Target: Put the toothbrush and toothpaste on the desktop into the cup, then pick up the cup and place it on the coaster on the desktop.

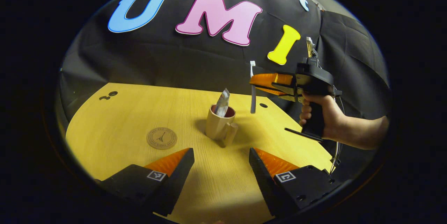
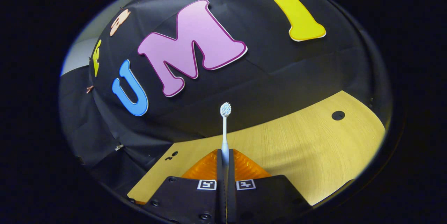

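Observation:
A beige cup [image 1: 220, 126] with a handle stands mid-table, and the toothpaste tube [image 1: 222, 103] sticks up out of it. Left of it lies a round cork coaster [image 1: 161, 138]. My left gripper [image 1: 221, 156] hovers open in front of the cup, nothing between its fingers. A hand holds my right gripper [image 1: 256, 83] in the air to the right of the cup, shut on a white toothbrush [image 1: 253, 91] that hangs upright, brush head on top. In the right gripper view the toothbrush [image 2: 225, 129] rises from between the closed fingers of my right gripper [image 2: 223, 156].
The yellow wooden table [image 1: 132, 112] has small cable holes at its far left [image 1: 112, 94] and far right [image 1: 263, 105]. A bare forearm [image 1: 359, 131] reaches in from the right. Black cloth hangs behind the table.

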`<control>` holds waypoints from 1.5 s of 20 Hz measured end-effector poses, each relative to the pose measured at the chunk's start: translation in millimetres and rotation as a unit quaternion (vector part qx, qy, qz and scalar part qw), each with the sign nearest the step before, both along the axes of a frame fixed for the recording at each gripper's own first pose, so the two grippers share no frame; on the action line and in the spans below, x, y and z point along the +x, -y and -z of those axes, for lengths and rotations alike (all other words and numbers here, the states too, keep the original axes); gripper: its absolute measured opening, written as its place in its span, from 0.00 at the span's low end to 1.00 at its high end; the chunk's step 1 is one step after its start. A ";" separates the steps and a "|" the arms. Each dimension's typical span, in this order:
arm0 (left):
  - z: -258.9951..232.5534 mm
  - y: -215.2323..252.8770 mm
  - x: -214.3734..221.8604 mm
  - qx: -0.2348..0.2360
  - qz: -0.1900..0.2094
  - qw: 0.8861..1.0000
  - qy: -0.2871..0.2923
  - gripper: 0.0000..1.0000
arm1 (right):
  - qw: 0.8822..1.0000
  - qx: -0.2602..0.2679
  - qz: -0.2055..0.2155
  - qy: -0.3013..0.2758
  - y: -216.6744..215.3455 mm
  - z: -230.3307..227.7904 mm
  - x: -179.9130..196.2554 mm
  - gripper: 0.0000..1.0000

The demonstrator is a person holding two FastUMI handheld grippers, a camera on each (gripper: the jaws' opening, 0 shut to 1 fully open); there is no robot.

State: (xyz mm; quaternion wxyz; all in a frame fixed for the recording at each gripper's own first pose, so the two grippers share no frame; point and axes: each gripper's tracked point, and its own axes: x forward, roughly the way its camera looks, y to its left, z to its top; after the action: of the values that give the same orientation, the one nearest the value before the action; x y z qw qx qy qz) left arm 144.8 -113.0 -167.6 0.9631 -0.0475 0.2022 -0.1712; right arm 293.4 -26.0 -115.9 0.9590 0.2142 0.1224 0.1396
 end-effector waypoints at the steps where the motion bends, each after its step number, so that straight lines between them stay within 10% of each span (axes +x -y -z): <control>1: 4.6 -1.5 -2.5 0.000 -0.002 1.000 -0.007 0.98 | 1.000 0.009 0.000 0.009 -4.7 -1.3 6.4 0.06; 19: 29.4 -4.2 16.6 -0.023 -0.018 0.999 -0.042 0.98 | 0.998 -0.046 -0.017 0.042 -35.5 69.3 20.2 0.11; 22: 28.9 -2.2 14.5 -0.019 -0.014 0.999 -0.041 0.98 | 0.998 -0.056 -0.010 0.035 -28.9 74.8 8.2 0.36; 25: 25.2 -2.9 11.4 -0.016 -0.016 0.999 -0.039 0.98 | 0.999 -0.050 -0.008 0.020 -23.2 70.9 -1.4 0.82; 30: 20.6 -12.5 1.8 -0.006 -0.037 0.998 -0.047 0.98 | 0.999 -0.033 -0.002 -0.001 -13.0 43.9 -23.2 0.98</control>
State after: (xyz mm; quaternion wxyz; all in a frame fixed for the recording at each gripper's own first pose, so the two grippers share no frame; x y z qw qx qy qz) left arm 146.6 -100.5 -188.2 0.9580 -0.0687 0.2439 -0.1339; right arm 270.2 -13.0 -159.9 0.9651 0.1826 0.1282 0.1370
